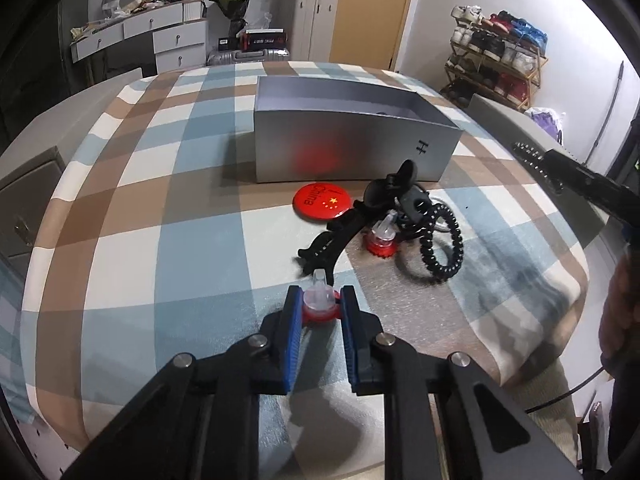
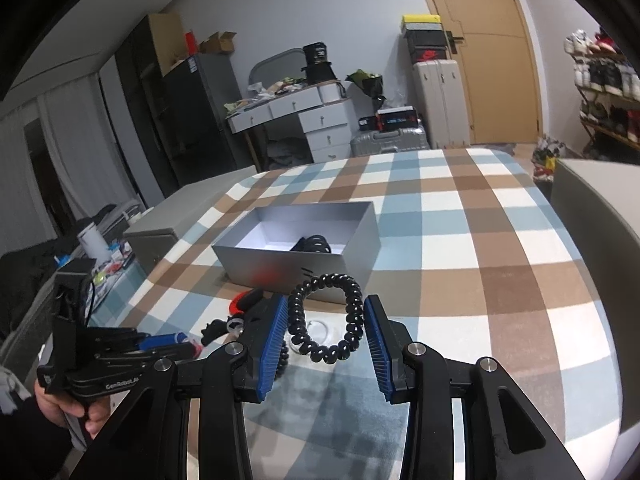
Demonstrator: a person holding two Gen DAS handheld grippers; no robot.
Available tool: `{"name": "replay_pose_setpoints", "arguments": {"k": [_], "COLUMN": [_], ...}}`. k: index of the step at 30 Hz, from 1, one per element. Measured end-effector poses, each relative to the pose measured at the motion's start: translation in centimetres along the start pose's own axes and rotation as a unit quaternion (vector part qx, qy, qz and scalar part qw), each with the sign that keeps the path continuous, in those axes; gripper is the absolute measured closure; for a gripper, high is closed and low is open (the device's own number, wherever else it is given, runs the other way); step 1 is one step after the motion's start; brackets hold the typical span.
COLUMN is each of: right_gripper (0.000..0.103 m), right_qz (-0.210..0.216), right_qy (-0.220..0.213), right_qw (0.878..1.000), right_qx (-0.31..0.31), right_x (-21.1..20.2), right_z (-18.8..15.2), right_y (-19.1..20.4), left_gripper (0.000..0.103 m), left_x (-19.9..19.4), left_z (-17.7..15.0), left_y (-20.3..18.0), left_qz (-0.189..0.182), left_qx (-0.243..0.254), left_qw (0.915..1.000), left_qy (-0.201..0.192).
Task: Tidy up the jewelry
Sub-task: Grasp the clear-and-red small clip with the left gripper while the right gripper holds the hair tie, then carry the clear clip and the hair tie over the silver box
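Left gripper (image 1: 320, 304) pinches red-based stopper (image 1: 318, 300)

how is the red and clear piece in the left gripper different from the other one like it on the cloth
The held red-and-clear piece sits between the left gripper pads, clear of the clutter; the other red-and-clear piece lies free on the checked cloth. The held one stands apart from the rest, while the other sits against the black hair clip and the black coil tie. Both have a red base and a clear top.
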State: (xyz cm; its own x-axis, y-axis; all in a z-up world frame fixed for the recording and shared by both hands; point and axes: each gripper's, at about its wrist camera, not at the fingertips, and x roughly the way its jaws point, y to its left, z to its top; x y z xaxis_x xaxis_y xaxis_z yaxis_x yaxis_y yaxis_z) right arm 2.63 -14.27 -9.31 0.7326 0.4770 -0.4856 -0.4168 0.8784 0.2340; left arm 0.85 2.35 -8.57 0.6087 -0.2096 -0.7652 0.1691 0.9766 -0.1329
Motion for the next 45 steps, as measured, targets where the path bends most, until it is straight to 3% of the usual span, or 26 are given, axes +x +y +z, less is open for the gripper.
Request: {"name": "replay_pose_setpoints", "arguments": {"k": [5, 15, 24, 34, 45], "right_gripper": [0.065, 0.065, 0.065, 0.065, 0.065], "right_qz": [-0.015, 0.004, 0.050, 0.073, 0.078], "right_qy": [0.005, -0.008, -0.025, -0.014, 0.025], "right_qw": [1.000, 1.000, 0.998, 0.997, 0.996], "right_qx": [-0.003, 0.015, 0.019, 0.015, 0.026], "right_x": [0.0, -0.6, 0.6, 4.5, 10.4], "right_z": [0.0, 1.5, 5.5, 8.7, 9.1], "right_y": [-0.1, 0.1, 1.6, 2.3, 1.9], "left_gripper": [0.089, 0.089, 0.089, 0.089, 0.089], "left_x": [-0.2, -2.8, -4.2, -1.7, 1.8], "left_z": [-0.1, 0.8, 5.7, 11.0, 12.8], "left_y": [0.2, 1.1, 1.7, 2.0, 2.0], "left_qz": [0.001, 0.004, 0.000, -0.019, -0.038], "left_qx": [-0.005, -0.023, -0.014, -0.012, -0.008], "left_qw": [1.0000, 0.9990, 0.9956, 0.9951, 0.9969], "left_qy": [-0.002, -0.040, -0.092, -0.096, -0.069]}}
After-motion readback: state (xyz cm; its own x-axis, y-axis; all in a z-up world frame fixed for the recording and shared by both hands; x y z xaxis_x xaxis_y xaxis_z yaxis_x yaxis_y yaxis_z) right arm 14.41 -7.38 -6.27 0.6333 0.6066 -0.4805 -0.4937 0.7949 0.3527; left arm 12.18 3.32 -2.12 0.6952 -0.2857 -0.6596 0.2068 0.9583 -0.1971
